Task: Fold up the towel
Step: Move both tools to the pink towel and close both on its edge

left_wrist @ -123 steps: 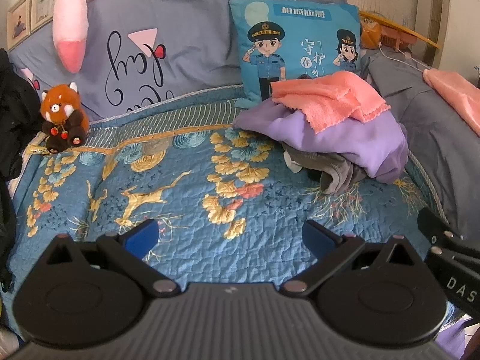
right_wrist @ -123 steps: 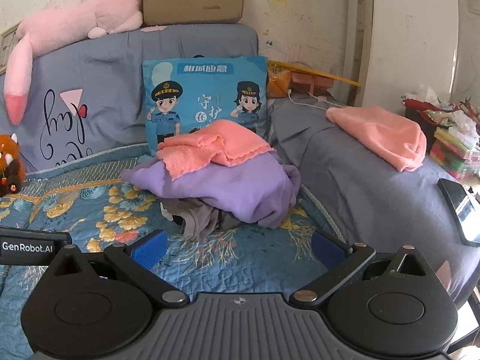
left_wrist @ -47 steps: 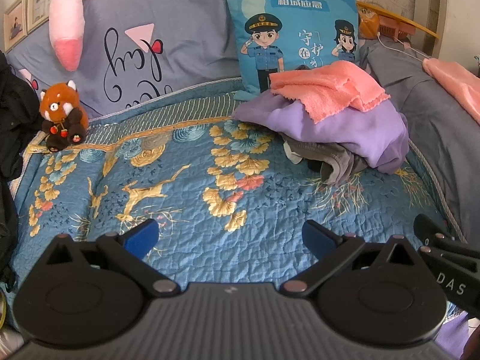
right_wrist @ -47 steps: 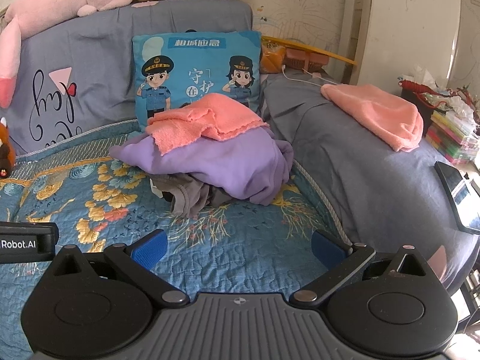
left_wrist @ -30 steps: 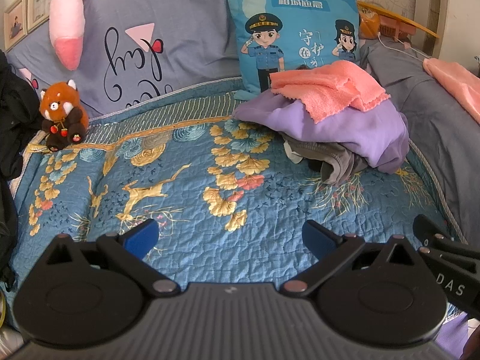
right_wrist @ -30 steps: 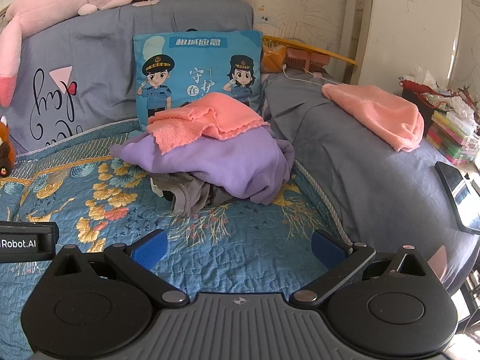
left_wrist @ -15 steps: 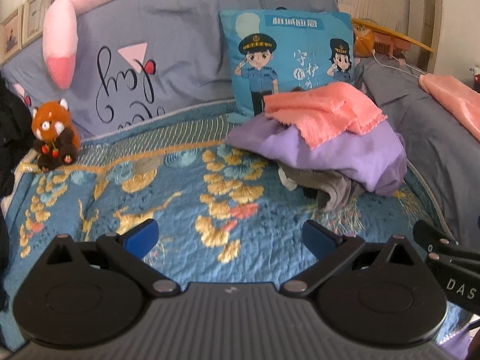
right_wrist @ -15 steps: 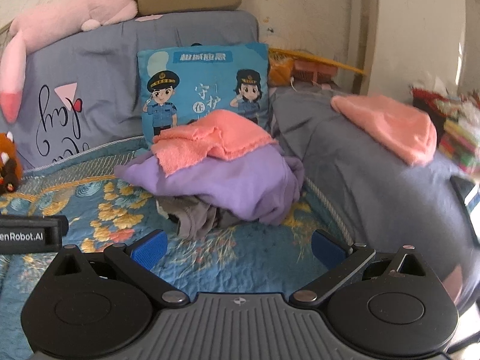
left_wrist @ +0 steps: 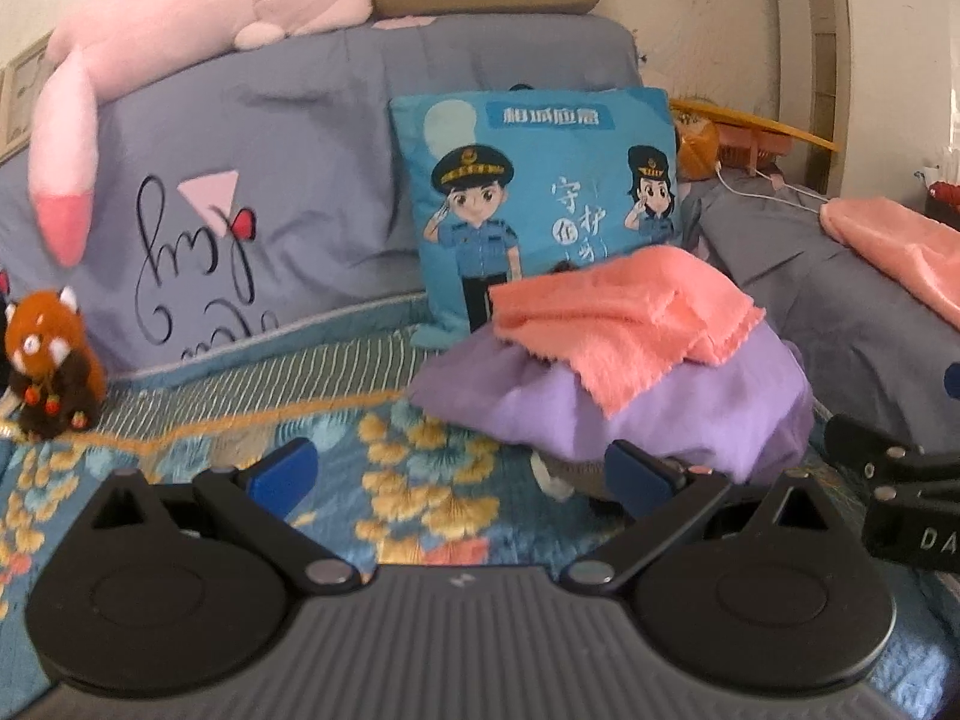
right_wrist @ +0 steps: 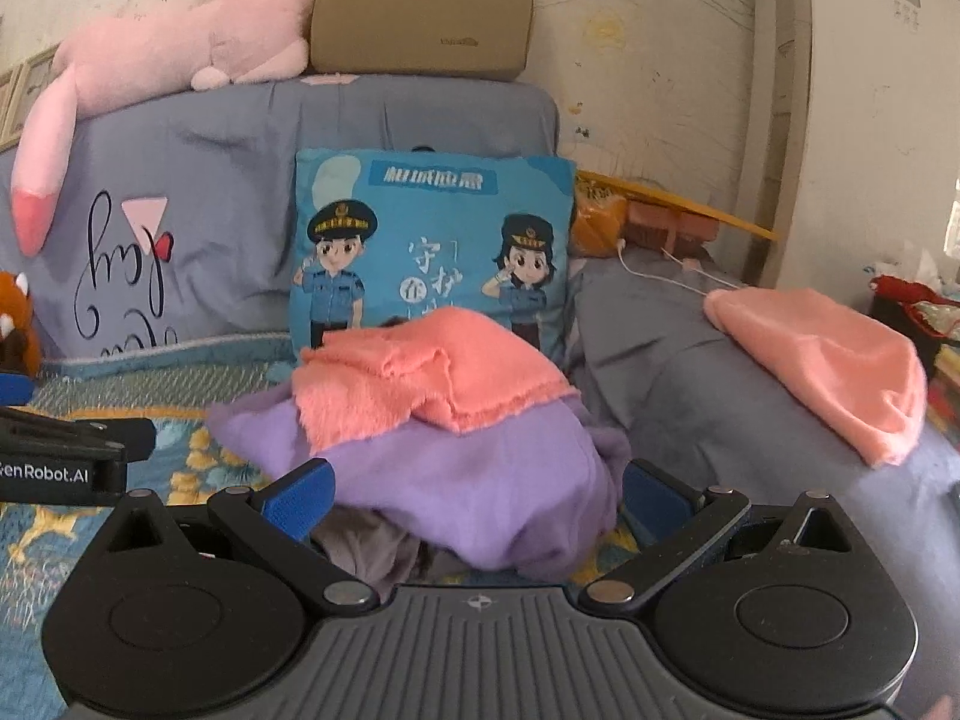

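Between the blue pads of the right gripper (right_wrist: 474, 501): nothing held, jaws spread wide, framing the front of the purple cloth (right_wrist: 468, 480) low in the right wrist view. Beside it, the left gripper (left_wrist: 462, 474), equally wide open and empty, poised over the patterned blue quilt (left_wrist: 390, 474) just short of the heap. Further out, on top of that heap, the coral towel (right_wrist: 420, 384), crumpled and partly doubled over, one ragged edge hanging toward the front, a grey garment (right_wrist: 372, 546) poking out underneath. Behind the heap, leaning on the grey bedding, a blue cartoon cushion (right_wrist: 432, 240); off to the right, well apart, a second coral cloth (right_wrist: 822, 366) draped over a grey mound.

Likely trouble from here: closing too low and pinching purple cloth along with the towel, dragging the whole heap. Also possible: seizing a doubled layer instead of a single edge, leaving the towel bunched when lifted; or mistaking the far coral cloth for the intended one
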Action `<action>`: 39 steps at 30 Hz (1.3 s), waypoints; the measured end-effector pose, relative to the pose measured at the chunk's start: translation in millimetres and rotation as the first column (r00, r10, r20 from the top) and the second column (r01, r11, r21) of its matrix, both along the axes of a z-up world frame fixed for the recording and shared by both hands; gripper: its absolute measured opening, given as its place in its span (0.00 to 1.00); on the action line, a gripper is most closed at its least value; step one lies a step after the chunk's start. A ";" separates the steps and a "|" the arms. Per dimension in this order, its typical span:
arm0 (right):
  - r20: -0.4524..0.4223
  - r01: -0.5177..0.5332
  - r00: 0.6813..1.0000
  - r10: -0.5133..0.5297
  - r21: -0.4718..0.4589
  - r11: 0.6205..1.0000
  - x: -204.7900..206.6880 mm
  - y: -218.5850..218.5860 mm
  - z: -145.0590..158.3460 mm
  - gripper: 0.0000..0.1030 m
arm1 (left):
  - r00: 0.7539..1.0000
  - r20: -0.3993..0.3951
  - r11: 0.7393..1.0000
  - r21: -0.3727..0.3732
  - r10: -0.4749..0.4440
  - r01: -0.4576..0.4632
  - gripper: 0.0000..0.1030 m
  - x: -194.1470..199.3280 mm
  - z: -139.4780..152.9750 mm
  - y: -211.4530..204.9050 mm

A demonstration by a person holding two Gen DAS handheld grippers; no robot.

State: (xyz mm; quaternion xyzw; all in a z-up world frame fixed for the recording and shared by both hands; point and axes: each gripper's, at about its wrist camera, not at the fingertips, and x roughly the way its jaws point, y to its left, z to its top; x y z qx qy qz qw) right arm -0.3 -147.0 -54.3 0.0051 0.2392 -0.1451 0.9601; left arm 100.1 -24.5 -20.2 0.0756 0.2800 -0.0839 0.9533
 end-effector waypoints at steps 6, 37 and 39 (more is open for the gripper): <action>0.014 -0.033 0.999 0.035 -0.107 0.994 41.8 -7.8 -16.9 0.93 | 0.995 0.055 0.993 -0.072 -0.089 0.093 1.00 36.6 -16.4 -6.9; -0.073 -0.266 0.957 0.280 0.163 0.950 160.6 -71.8 -56.0 0.29 | 0.931 -0.031 0.905 -0.247 -0.365 0.346 0.58 141.2 -78.6 -40.0; -0.070 -0.274 0.955 0.289 0.173 0.946 161.3 -72.7 -57.1 0.29 | 0.931 -0.051 0.897 -0.290 -0.362 0.333 0.58 147.1 -82.4 -37.0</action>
